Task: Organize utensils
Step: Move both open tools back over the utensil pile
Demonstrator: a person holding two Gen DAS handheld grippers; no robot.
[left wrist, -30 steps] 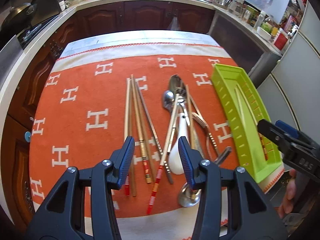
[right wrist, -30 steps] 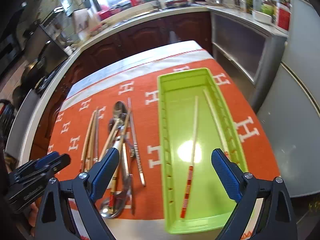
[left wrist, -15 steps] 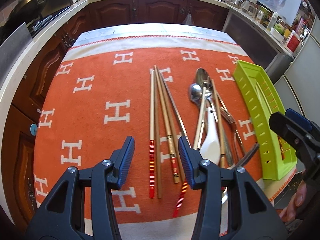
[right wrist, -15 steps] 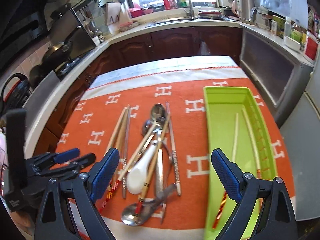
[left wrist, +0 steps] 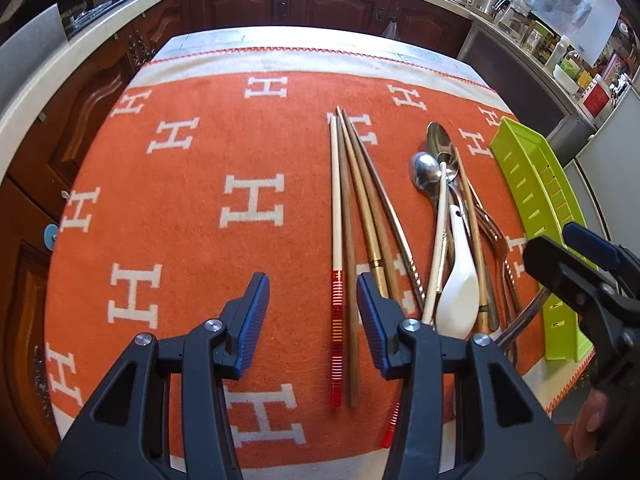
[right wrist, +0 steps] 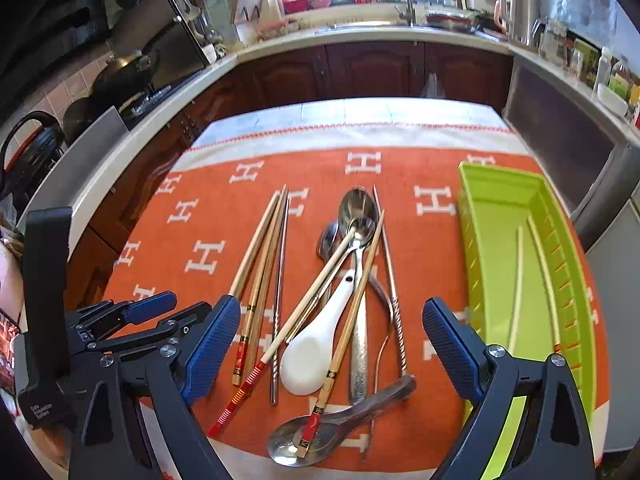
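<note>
A heap of utensils lies on the orange cloth [right wrist: 208, 216]: a white ceramic spoon [right wrist: 316, 344] [left wrist: 460, 284], metal spoons [right wrist: 358, 208], a big metal spoon [right wrist: 304, 436] and crossed chopsticks. Left of the heap lies a row of chopsticks [left wrist: 348, 200] [right wrist: 260, 260]. My left gripper [left wrist: 314, 320] [right wrist: 152, 312] hovers open over the near ends of that row, with a red-banded chopstick [left wrist: 336, 320] below its gap. My right gripper [right wrist: 332, 344] [left wrist: 580, 272] hangs above the heap, jaws wide and closing, touching nothing. The green tray [right wrist: 500, 200] [left wrist: 520, 168] holds two chopsticks [right wrist: 518, 280].
The tray stands at the cloth's right edge, next to a grey appliance [right wrist: 560, 140]. Dark wooden cabinets [right wrist: 360, 68] and a counter with a sink wrap around the far side. A stove with pans [right wrist: 120, 72] is at the left. A hand [left wrist: 592, 424] shows at the lower right.
My right gripper swung left from over the green tray to over the utensil heap, its jaws a little narrower. My left gripper moved left and lower, so the chopstick row now lies under it.
</note>
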